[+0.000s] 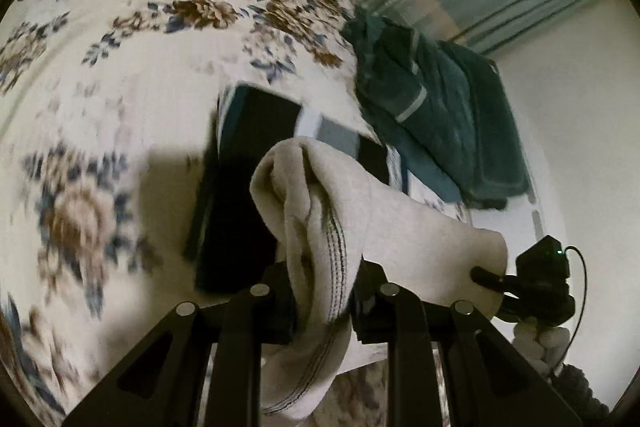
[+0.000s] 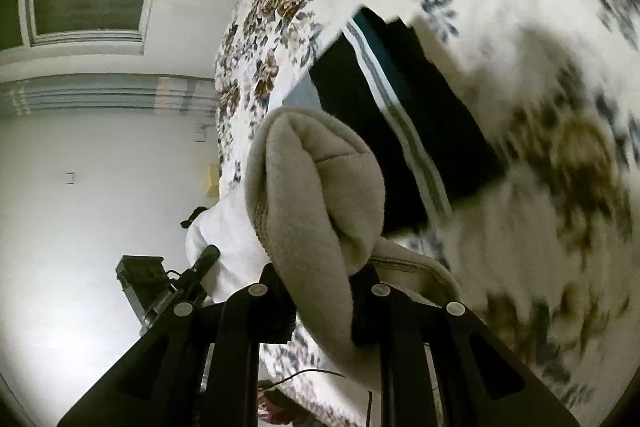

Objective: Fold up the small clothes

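While both tongs are clamped on cloth, the small cream garment hangs between them above the bed. The left tongs grasp a bunched edge with dark stitching along its hem, the fabric pinched tight between the two black fingers and spilling below them. The right tongs grasp another part of the same garment, a thick fleecy fold that bulges up over the fingers. Each wrist view also catches the other tool at the garment's far end, so the piece is stretched from one grip to the other and lifted off the bedding.

Beyond the garment lies the bed with its cream cover printed in brown and blue flowers. A dark folded stack with white and grey stripes rests on the cover just past the held piece. Farther back a teal towel is draped at the bed's edge, with a striped curtain behind it.

The step in hand looks like carrying or spreading the garment before a fold. The next move probably calls for lowering it flat onto a bare patch of the cover, keeping both edges level and taut so the cloth does not bunch.
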`<state>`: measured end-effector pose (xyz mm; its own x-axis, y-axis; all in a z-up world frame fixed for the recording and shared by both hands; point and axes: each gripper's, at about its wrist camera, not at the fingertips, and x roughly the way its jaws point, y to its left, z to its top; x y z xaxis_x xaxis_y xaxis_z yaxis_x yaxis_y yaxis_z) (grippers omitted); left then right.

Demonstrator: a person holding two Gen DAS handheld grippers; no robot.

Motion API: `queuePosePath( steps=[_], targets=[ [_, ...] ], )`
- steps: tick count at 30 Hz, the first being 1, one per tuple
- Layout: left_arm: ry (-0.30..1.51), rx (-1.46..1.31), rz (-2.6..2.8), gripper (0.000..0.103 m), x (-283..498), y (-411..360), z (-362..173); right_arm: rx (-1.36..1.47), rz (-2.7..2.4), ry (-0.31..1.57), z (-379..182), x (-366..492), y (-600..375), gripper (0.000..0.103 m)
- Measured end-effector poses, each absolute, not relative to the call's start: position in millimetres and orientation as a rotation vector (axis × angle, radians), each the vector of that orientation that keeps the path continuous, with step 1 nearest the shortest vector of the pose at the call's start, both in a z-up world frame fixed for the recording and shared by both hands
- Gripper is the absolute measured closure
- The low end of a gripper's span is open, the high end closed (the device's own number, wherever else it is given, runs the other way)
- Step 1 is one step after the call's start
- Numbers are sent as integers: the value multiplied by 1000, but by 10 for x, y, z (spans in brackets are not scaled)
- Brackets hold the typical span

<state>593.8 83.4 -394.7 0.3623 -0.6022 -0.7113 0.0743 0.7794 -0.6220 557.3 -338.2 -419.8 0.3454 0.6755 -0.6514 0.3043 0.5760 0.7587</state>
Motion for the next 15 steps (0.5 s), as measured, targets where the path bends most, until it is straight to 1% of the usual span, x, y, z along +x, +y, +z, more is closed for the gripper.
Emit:
queuePosePath(
  steps=[4,8,9,10,11,12,13,14,15],
  targets=[
    [1157,-469,-417,85,6534,768,-4218,919,262,1283,-4383,6245,-3365,85],
    [1232,-311,-332,79,6874,593,-4500,806,199,1338,-4586,6632,-3337,84],
    [1241,-274,-310,76,6899,562,-4542,763,184,1357,-4617,6688,-3305,83],
    [1241,-251,-295,72,6907,548,-4544,729,172,1370,-4657,6719,-3277,81],
    [1228,-205,-254,63,6886,527,-4544,657,143,1386,-4669,6722,-3230,79],
    [1215,-185,-233,57,6858,529,-4517,598,123,1394,-4675,6733,-3170,71],
    [1186,-157,-209,54,6824,521,-4497,544,94,1404,-4673,6728,-3132,63],
    [1165,-126,-175,41,6777,516,-4482,459,32,1408,-4653,6703,-3077,50],
    [1161,-101,-139,29,6747,522,-4482,409,-6,1406,-4636,6673,-3044,45]
  ],
)
